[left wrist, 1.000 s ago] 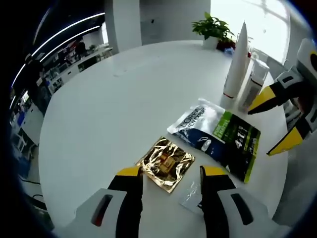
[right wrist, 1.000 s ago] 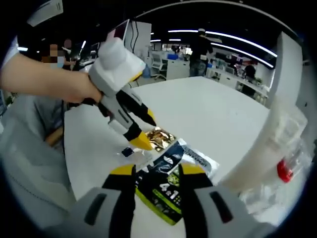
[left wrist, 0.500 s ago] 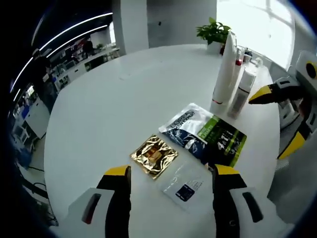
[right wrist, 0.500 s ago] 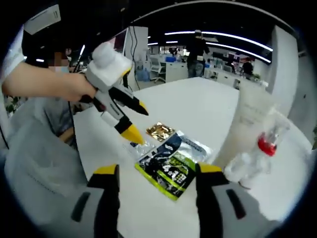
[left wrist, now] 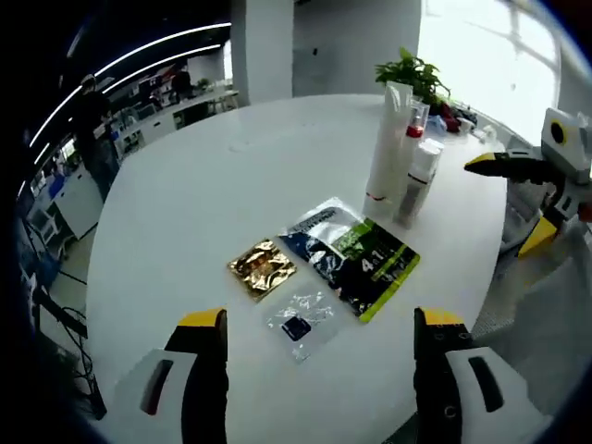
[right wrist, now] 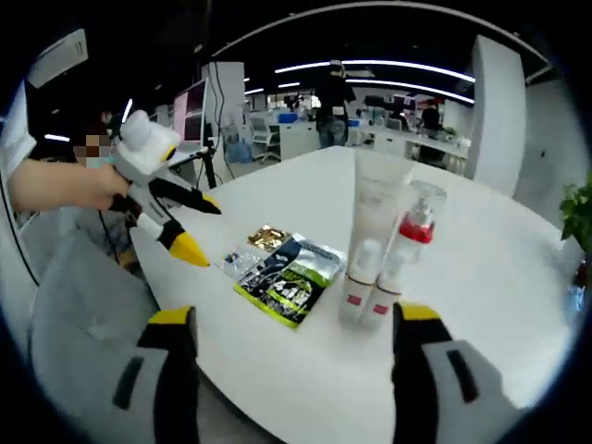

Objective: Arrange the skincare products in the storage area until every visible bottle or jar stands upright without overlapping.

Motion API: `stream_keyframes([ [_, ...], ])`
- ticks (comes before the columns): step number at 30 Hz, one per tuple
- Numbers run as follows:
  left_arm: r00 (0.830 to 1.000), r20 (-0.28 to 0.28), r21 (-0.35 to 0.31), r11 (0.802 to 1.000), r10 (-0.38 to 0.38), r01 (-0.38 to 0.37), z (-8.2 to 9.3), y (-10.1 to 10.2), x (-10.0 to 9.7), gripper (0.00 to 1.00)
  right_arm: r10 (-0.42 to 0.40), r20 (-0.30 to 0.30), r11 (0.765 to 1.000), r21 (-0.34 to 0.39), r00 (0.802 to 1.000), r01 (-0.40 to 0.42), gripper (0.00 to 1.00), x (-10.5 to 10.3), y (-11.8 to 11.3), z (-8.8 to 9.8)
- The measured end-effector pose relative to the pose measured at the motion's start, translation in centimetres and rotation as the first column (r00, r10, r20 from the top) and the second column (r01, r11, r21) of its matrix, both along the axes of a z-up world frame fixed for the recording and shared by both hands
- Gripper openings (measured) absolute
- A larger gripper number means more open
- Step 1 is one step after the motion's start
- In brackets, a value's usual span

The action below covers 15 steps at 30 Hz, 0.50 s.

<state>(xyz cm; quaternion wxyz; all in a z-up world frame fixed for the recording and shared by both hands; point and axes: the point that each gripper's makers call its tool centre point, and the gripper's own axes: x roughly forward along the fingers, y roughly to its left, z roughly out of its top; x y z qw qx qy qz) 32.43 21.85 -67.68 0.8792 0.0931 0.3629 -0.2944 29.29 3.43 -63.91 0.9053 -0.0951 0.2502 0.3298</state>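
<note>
— what's on the round white table [left wrist: 185, 185] from where you stand?

— a tall white tube [left wrist: 386, 148] standing on its cap, and touching it on the far side a clear pump bottle [left wrist: 416, 139] with a red collar; a shorter white bottle [left wrist: 415, 180] stands just beside them. all three are upright, close together near the table's edge. i can't tell what's inside any of them

— and the flat things?

— a dark sachet with a green panel [left wrist: 356, 259] lies flat near the tube's foot. beside it a crumpled gold foil packet [left wrist: 262, 266], and just next to that a small clear sachet [left wrist: 302, 321] with a dark patch in it. the three lie side by side, none overlapping as far as i can see

— the tools?

— the left gripper [left wrist: 313, 324] hangs over the near edge, jaws spread wide, nothing between them. the right gripper [right wrist: 294, 319] is the same: jaws far apart, empty, pointed at the bottles from the other side

— anything else?

— a potted plant [left wrist: 413, 72] at the far rim of the table
</note>
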Motion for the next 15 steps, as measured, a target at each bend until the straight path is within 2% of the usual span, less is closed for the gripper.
stream_keyframes([
  [3, 1.0, -0.008, -0.042, 0.999, 0.024, -0.024, 0.6, -0.2, -1.1, 0.86, -0.032, 0.005, 0.999, -0.002, 0.999, 0.032, 0.93, -0.2, -1.5, 0.4],
  [9, 0.998, -0.021, -0.067, 0.996, 0.055, -0.056, 1.4, -0.1, -3.1, 0.92, -0.068, 0.0, 0.998, -0.01, 0.998, 0.068, 0.99, -0.9, -3.9, 0.6],
  [15, 0.994, -0.017, -0.1, 0.989, 0.11, -0.111, 2.0, 0.5, -4.6, 0.97, -0.113, -0.023, 0.993, 0.034, 0.993, 0.114, 1.0, -1.7, -5.3, 0.9],
])
